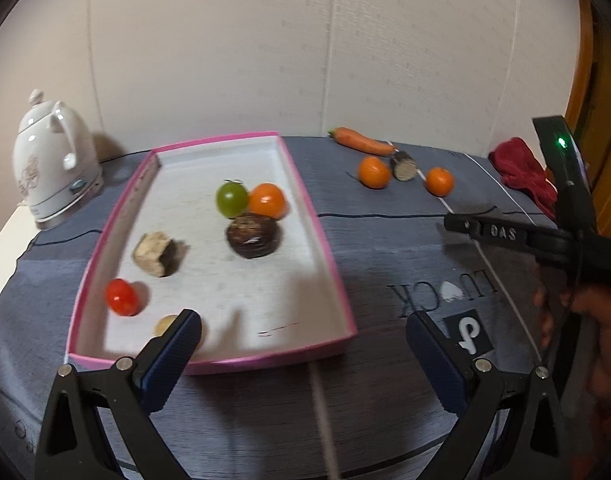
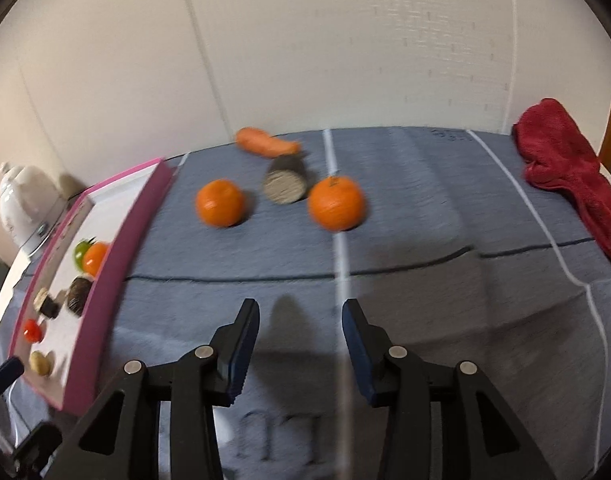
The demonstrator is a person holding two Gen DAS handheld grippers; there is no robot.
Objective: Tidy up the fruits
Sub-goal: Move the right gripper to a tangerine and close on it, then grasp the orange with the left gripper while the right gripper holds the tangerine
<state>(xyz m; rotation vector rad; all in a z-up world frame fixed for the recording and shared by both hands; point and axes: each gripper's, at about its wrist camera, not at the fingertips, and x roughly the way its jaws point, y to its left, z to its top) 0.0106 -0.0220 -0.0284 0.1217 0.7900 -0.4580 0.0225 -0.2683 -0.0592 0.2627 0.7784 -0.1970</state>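
A pink-rimmed white tray (image 1: 329, 248) holds a green fruit (image 1: 230, 199), an orange (image 1: 266, 200), a dark brown round fruit (image 1: 252, 240), a beige chunk (image 1: 155, 254), a red tomato (image 1: 122, 297) and a yellowish piece (image 1: 165, 324) half hidden by a finger. My left gripper (image 1: 301, 336) stands wide open over the tray's near right corner, holding nothing. On the cloth to the right of the tray lie two oranges (image 2: 220, 203) (image 2: 336, 203), a cut brown cylinder (image 2: 285, 186) and a carrot (image 2: 267, 144). My right gripper (image 2: 299, 316) is open and empty, short of the oranges.
A white kettle (image 1: 51, 160) stands at the back left beside the tray. A red cloth (image 2: 565, 168) lies at the table's right edge. A grey-blue tablecloth (image 2: 425, 240) covers the table, with a pale wall close behind. A hand (image 1: 577, 312) shows at the right.
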